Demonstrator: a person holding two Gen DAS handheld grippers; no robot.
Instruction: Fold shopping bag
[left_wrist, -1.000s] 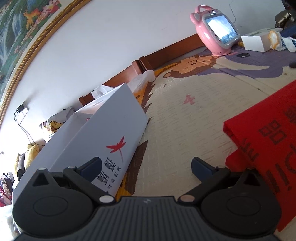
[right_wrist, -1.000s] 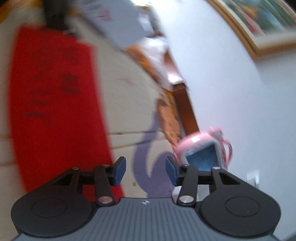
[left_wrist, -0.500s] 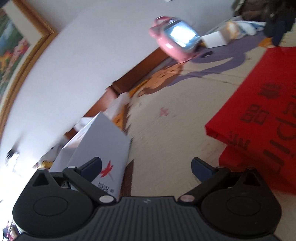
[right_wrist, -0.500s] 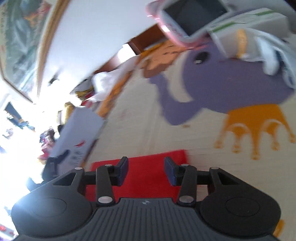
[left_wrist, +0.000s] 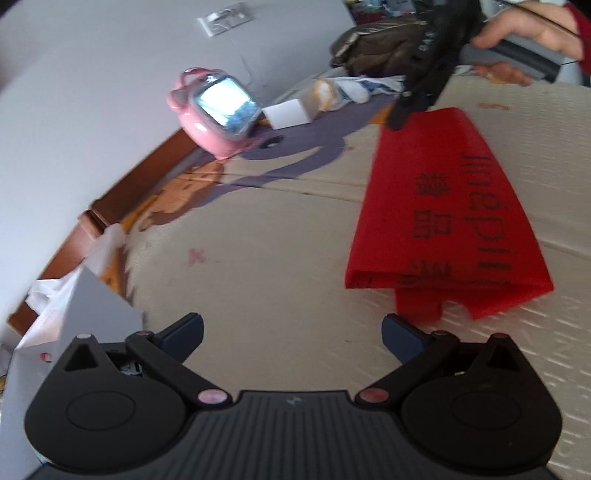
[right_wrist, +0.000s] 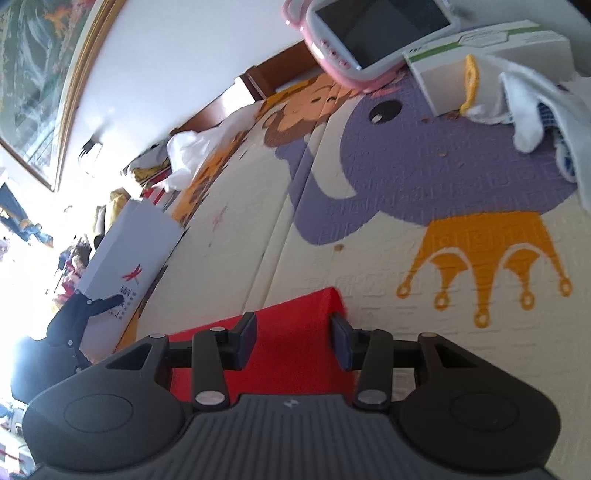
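Observation:
A red shopping bag (left_wrist: 439, 206) with black print lies folded flat on the play mat, a handle strip poking out at its near end. My left gripper (left_wrist: 291, 328) is open wide above bare mat, just short of the bag's near left corner, with nothing between its fingers. My right gripper (left_wrist: 399, 118), held by a hand (left_wrist: 535, 26), points down at the bag's far corner. In the right wrist view its jaws (right_wrist: 293, 332) stand partly apart over the red bag (right_wrist: 295, 306), pads not pressing on it. The left gripper (right_wrist: 92, 306) shows at that view's left edge.
A white paper bag (left_wrist: 74, 314) with a red dragonfly stands left of my left gripper. A pink toy tablet (left_wrist: 218, 110), a white box (left_wrist: 288, 114), crumpled cloth (right_wrist: 528, 110) and a dark jacket (left_wrist: 380, 48) sit along the far wall. The mat (left_wrist: 258, 258) carries animal pictures.
The left wrist view has rolled and swung right, bringing the whole red bag into sight. The right gripper has swung round to the bag's far corner, its jaws slightly narrower.

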